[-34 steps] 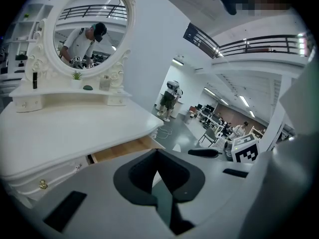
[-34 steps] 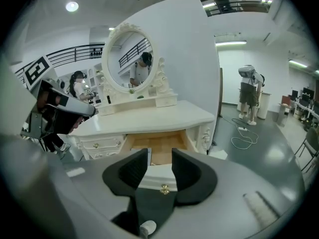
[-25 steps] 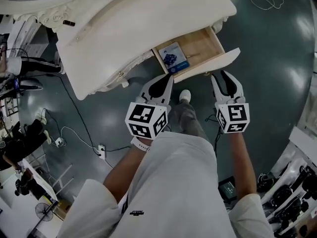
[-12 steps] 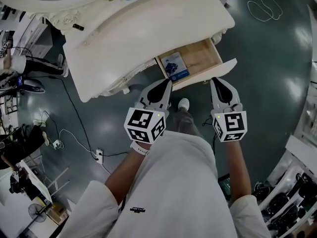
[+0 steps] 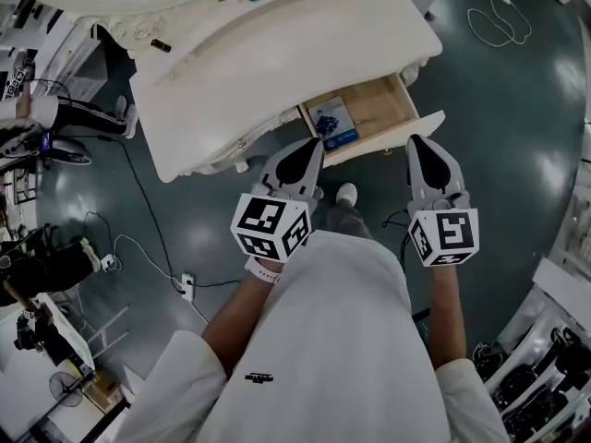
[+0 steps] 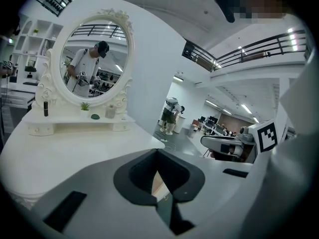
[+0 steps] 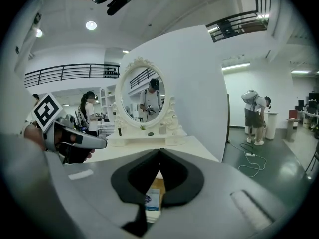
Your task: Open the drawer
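Wood-lined drawer [image 5: 383,104] out from the white dressing table [image 5: 277,63], booklet [image 5: 332,123] inside — looks opened already. Left gripper [image 5: 312,148] and right gripper [image 5: 420,142] near its front, both pinched together on nothing, right jaws just closed. Next, likely: back away clear — no bumping the front.

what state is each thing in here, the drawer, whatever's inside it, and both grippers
drawer: open, pulled out of the dressing table
blue booklet: lying flat inside the drawer, at the end nearer the left gripper
left gripper: shut, nothing between its jaws
right gripper: shut, jaws have just been closing, nothing between them
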